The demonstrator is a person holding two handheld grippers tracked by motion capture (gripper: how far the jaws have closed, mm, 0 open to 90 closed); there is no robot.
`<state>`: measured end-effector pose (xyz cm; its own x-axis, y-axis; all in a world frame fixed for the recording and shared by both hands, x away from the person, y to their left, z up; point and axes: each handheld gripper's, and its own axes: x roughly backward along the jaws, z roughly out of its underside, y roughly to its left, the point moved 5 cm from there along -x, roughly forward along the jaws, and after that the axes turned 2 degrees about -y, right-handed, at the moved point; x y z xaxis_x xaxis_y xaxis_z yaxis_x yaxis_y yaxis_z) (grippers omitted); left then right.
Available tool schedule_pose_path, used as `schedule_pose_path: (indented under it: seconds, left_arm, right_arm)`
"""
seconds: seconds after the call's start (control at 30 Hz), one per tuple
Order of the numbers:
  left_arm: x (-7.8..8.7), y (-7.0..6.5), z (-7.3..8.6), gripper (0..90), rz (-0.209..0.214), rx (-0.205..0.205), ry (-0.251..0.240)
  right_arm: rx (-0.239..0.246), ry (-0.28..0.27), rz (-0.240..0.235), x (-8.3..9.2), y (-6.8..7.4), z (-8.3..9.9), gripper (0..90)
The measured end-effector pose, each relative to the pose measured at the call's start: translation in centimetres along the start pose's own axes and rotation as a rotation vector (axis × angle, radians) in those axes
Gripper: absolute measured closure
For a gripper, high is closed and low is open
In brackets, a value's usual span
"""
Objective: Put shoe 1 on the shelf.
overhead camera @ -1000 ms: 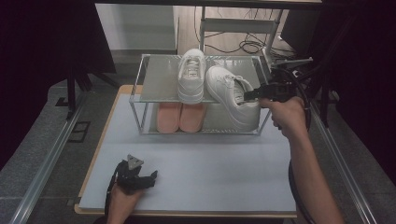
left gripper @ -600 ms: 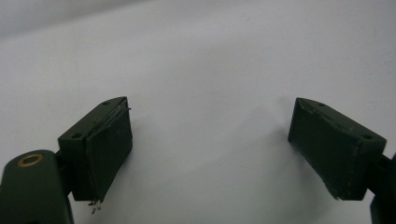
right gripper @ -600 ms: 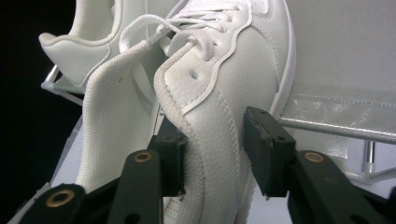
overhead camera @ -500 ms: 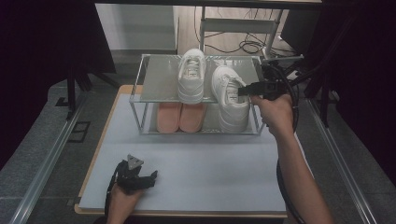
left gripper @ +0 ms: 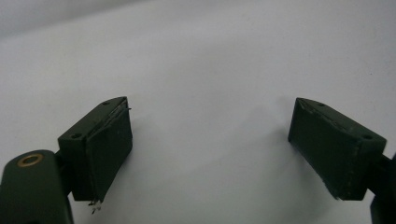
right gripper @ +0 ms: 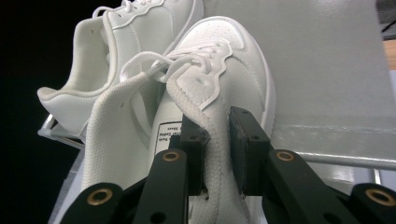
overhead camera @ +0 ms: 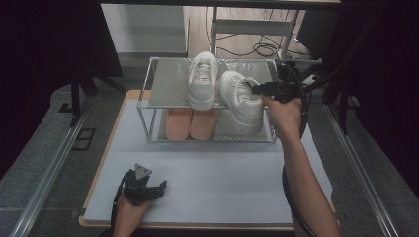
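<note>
Two white sneakers sit on the top shelf of a glass-and-metal shoe rack (overhead camera: pixel 168 81). The left sneaker (overhead camera: pixel 203 79) (right gripper: pixel 126 42) points away from me. The right sneaker (overhead camera: pixel 242 98) (right gripper: pixel 224 60) lies beside it, with its heel hanging over the rack's front edge. My right gripper (overhead camera: pixel 257 90) (right gripper: pixel 217 140) has just been closing and its pads now pinch the side wall of that sneaker's collar. My left gripper (overhead camera: pixel 160 186) (left gripper: pixel 210 140) rests on the grey table mat near the front left, open, with nothing between its fingers.
A pair of pink shoes (overhead camera: pixel 190 123) stands on the rack's lower shelf, left of centre. The grey mat (overhead camera: pixel 222 177) stretches between the rack and the front edge. Cables and a metal frame (overhead camera: pixel 257 29) lie behind the rack.
My right hand has shifted left, and the right sneaker has swung from a slant to nearly parallel with the other one. The right jaws have narrowed onto its collar. The left gripper has stayed put.
</note>
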<state>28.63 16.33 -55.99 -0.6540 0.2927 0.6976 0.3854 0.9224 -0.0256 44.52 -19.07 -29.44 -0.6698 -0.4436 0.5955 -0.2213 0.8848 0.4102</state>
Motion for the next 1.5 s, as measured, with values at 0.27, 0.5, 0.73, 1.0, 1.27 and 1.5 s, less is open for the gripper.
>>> schedule_pose_path:
  seconds: [0.27,0.5,0.73,1.0,1.27,1.5]
  left_arm:
    - [0.0,0.0,0.0,13.5,0.0,0.0,0.0]
    - [0.0,0.0,0.0,13.5,0.0,-0.001,0.0]
    - [0.0,0.0,0.0,13.5,0.0,-0.001,-0.001]
    - [0.0,0.0,0.0,13.5,-0.001,-0.001,-0.001]
    - [0.0,0.0,0.0,13.5,-0.002,-0.001,-0.002]
    - [0.0,0.0,0.0,13.5,-0.003,-0.001,-0.003]
  right_arm:
    - [0.009,-0.011,0.004,-1.7,1.2,-0.4,75.1]
    - [0.034,0.007,-0.032,-1.3,0.9,-0.4,65.8]
    - [0.048,0.016,-0.073,-0.8,0.5,-0.3,58.3]
    - [0.088,0.006,-0.103,0.2,0.6,-0.7,52.6]
    - [0.148,-0.018,-0.126,2.4,1.4,-1.5,51.0]
    - [0.203,-0.03,-0.116,4.8,0.7,-1.2,51.0]
